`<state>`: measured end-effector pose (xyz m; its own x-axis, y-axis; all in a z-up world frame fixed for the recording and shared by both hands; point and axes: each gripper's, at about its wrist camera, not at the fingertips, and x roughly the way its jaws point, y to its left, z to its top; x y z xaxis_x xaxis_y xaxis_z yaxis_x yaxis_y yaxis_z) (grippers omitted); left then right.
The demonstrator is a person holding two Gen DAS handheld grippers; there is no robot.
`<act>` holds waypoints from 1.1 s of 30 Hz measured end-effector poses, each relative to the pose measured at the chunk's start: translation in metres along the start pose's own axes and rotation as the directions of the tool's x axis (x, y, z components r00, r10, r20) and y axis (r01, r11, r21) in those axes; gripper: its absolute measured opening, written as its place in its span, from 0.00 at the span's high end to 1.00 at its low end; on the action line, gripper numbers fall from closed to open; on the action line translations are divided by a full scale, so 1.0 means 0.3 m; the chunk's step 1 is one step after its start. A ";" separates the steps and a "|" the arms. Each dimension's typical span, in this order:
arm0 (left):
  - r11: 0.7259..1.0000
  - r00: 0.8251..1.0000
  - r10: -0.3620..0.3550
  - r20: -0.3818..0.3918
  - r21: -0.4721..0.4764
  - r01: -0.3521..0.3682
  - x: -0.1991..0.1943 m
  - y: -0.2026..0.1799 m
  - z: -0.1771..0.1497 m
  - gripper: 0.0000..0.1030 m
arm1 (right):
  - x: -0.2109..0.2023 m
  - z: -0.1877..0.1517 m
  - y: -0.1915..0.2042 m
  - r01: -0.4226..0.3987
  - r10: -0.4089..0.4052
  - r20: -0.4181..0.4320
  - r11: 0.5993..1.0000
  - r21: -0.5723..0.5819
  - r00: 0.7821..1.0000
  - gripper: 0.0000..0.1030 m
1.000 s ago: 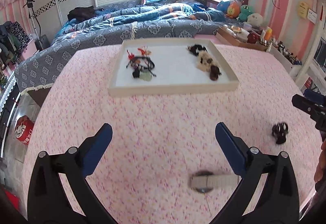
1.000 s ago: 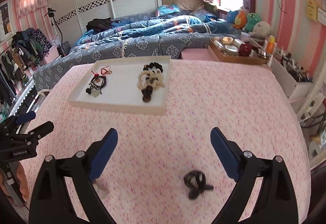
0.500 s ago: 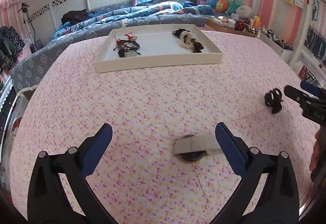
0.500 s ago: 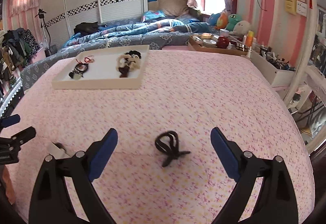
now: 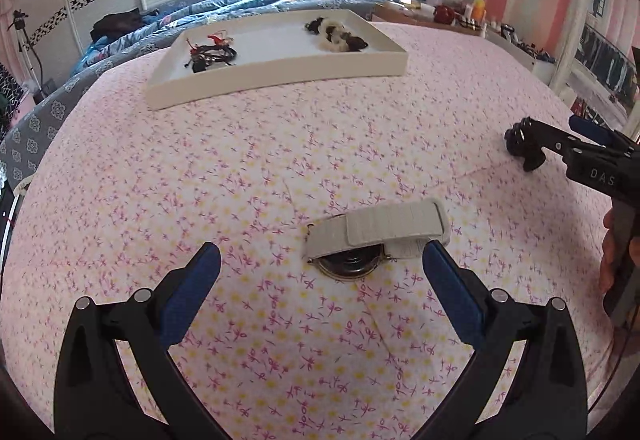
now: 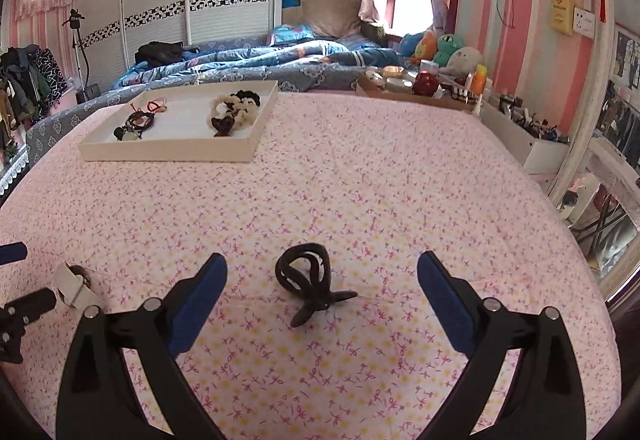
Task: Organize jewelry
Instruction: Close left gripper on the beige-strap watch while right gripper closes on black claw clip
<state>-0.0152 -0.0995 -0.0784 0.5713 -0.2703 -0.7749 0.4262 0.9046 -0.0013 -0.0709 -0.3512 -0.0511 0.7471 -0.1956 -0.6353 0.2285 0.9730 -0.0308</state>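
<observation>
Upper frame, the tray (image 5: 280,76) already holds jewelry. Lower centre, the watch (image 5: 372,236) lies between the left gripper's (image 5: 320,272) spread jaws; its stiff case probably offers the best grip. The light, soft hair tie (image 6: 308,284) sits between the right gripper's (image 6: 322,276) open jaws.

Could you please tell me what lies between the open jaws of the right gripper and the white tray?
In the right wrist view, only the black hair tie lies just ahead of the right gripper; beyond it, bare pink floral cloth runs to the white tray.
</observation>
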 end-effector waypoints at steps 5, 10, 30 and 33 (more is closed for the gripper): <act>1.000 1.000 -0.011 -0.025 -0.009 0.011 0.033 0.016 0.001 0.03 | 0.013 -0.006 0.013 0.030 -0.030 -0.004 0.999 -0.024 1.000 0.07; 1.000 1.000 -0.018 -0.011 -0.007 0.018 0.044 0.025 0.010 0.03 | 0.025 -0.008 0.011 0.046 -0.046 -0.011 0.998 -0.032 0.999 0.07; 0.999 1.000 -0.029 0.011 0.042 0.029 0.061 -0.003 0.019 0.05 | 0.070 -0.020 0.007 0.028 -0.030 -0.059 0.999 -0.036 0.998 0.07; 0.998 0.999 -0.042 0.014 0.040 0.041 0.061 -0.001 0.021 0.08 | 0.074 -0.018 0.009 0.026 -0.028 -0.064 0.999 -0.039 0.998 0.07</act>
<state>-0.0005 -0.1069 -0.0887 0.5628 -0.3124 -0.7653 0.4767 0.8790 -0.0082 -0.0571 -0.3521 -0.0696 0.6985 -0.2148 -0.6826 0.2235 0.9717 -0.0770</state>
